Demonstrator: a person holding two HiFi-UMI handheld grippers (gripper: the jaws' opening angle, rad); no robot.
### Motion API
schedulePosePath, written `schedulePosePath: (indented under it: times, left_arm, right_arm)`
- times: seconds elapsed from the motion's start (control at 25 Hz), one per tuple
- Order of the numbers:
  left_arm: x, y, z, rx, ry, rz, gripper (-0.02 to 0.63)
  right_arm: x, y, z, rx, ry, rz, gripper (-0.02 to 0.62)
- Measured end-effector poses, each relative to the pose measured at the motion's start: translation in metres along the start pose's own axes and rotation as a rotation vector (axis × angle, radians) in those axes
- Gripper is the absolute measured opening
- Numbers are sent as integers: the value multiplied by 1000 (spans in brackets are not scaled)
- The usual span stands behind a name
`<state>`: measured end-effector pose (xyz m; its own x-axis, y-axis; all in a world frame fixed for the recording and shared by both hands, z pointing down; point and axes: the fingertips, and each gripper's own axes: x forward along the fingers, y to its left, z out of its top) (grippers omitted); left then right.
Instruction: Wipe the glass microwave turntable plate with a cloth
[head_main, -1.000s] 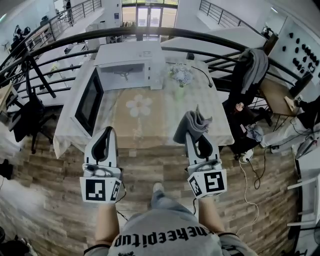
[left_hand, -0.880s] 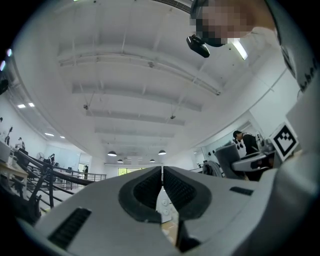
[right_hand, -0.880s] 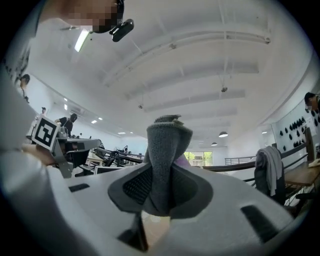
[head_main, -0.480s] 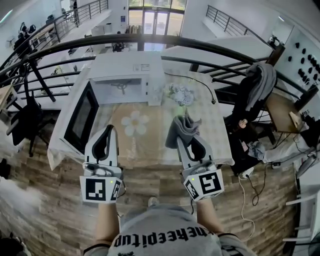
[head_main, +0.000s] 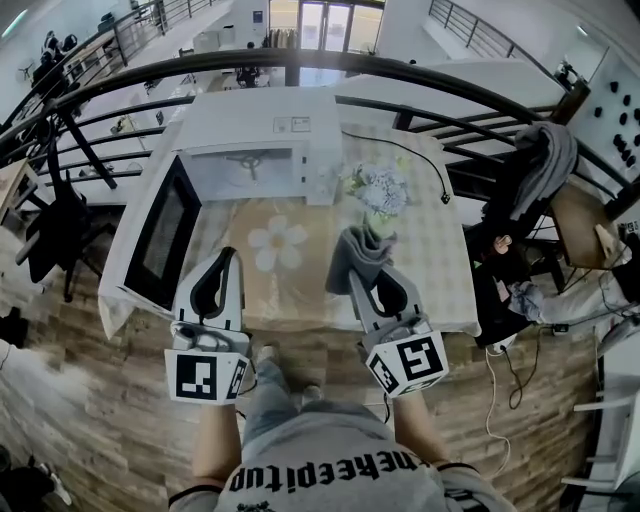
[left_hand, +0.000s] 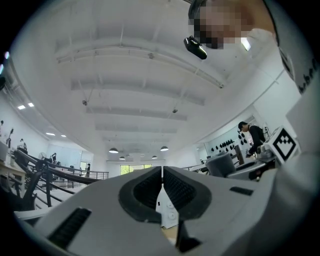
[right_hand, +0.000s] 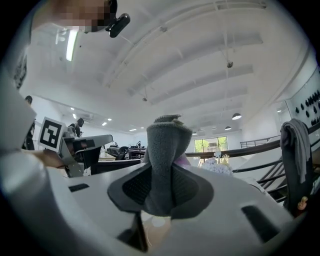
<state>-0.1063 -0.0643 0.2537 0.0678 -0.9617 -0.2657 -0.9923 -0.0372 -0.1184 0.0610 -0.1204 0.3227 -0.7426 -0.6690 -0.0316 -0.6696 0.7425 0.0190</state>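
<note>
- The glass turntable plate is the tricky one: we honestly can't pick it out in any view. The open microwave (head_main: 262, 118) shows just a small spindle-like part in its cavity, and clear glass on the patterned table (head_main: 432, 262) wouldn't stand out anyway.
- There's a white daisy shape (head_main: 277, 243) on the tabletop in front of the oven. We can't tell if it's printed on the covering or sits under something.
- The right gripper (head_main: 359, 276) has its jaws clamped on a grey cloth (head_main: 358, 250). It looks like thick, soft, fleecy stuff, folded into an upright wad that sticks out past the ribbed dark pads and blocks most of that gripper's own view.
- The left gripper (head_main: 228, 256) has its jaws pressed together with nothing between them, out over the near table edge.
- The dark glass microwave door (head_main: 166, 228) hangs wide open to the left.
- A fluffy pale flower bunch (head_main: 380, 188) stands just beyond the cloth, with its vase mostly hidden behind it.
</note>
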Motion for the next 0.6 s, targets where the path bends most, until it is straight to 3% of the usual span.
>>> schedulePosePath:
  times: [0.6]
  left_arm:
    - [104,52,-41,-41,2,-184,12]
  right_arm:
    - [106,-13,-61,223,177,-86,100]
